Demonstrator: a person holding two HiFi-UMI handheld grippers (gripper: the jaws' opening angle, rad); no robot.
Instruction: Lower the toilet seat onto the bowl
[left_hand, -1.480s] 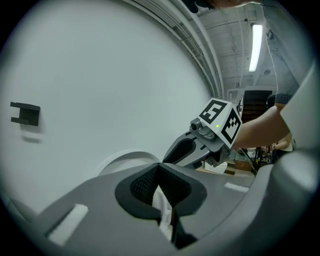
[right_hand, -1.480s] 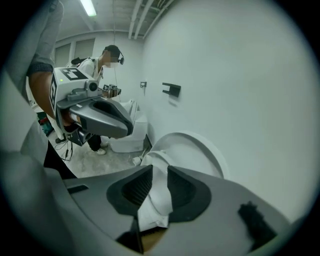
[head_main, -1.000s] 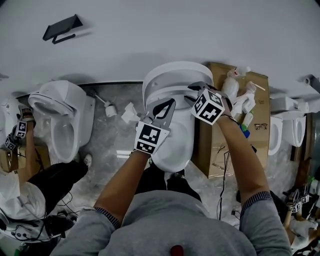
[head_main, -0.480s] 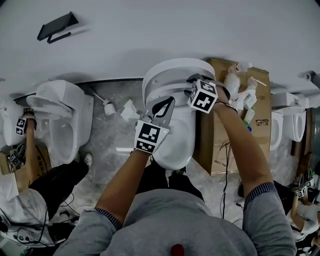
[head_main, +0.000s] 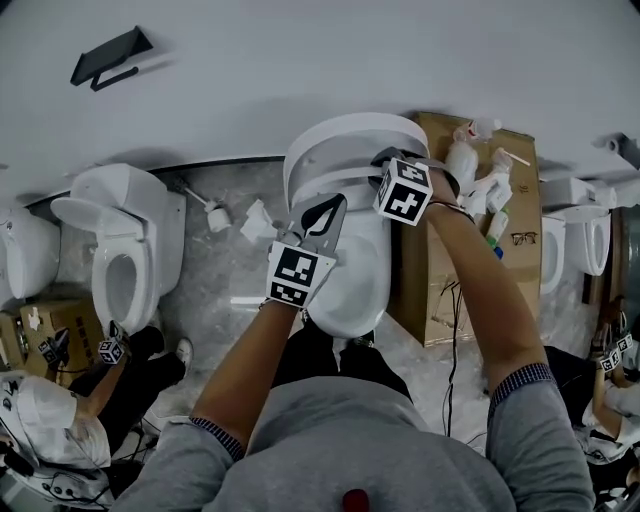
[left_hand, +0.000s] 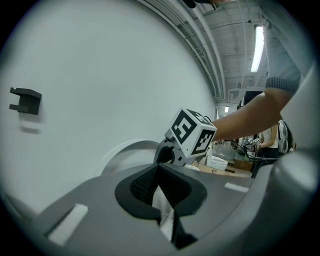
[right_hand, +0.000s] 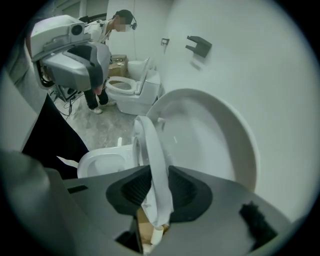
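The only print close by is the black-and-white square patterning on the marker cube (head_main: 404, 190) of the right gripper (right_hand: 157, 190) and on the marker cube (head_main: 295, 275) of the left gripper (left_hand: 160, 180). The labels on the bottles (head_main: 465, 165) just to the right of the right gripper are too small to read.

The toilet seat (right_hand: 150, 150) stands raised, nearly upright. Its top free edge sits between the right gripper's jaws. From there its long axis runs straight away from that gripper and down towards the back of the bowl (right_hand: 102, 162). The ring shows edge-on in the right gripper view. Its open side faces left towards the bowl, and the raised lid (right_hand: 210, 140) stands just behind it on the right, a little apart at the near end. The right gripper's jaws have just been closing and now clasp the seat's rim, with a pad on either side.

The left gripper is clenched on nothing, its fingertips meeting. It hangs over the bowl, nearer the person than the right gripper, and aims at the wall. The right gripper's cube sits just ahead of its tips and slightly to the right.

The bottles stand on a cardboard box (head_main: 525, 200) on the outer side of the right arm. A second toilet (head_main: 125, 250) stands well off to the left of the left gripper.
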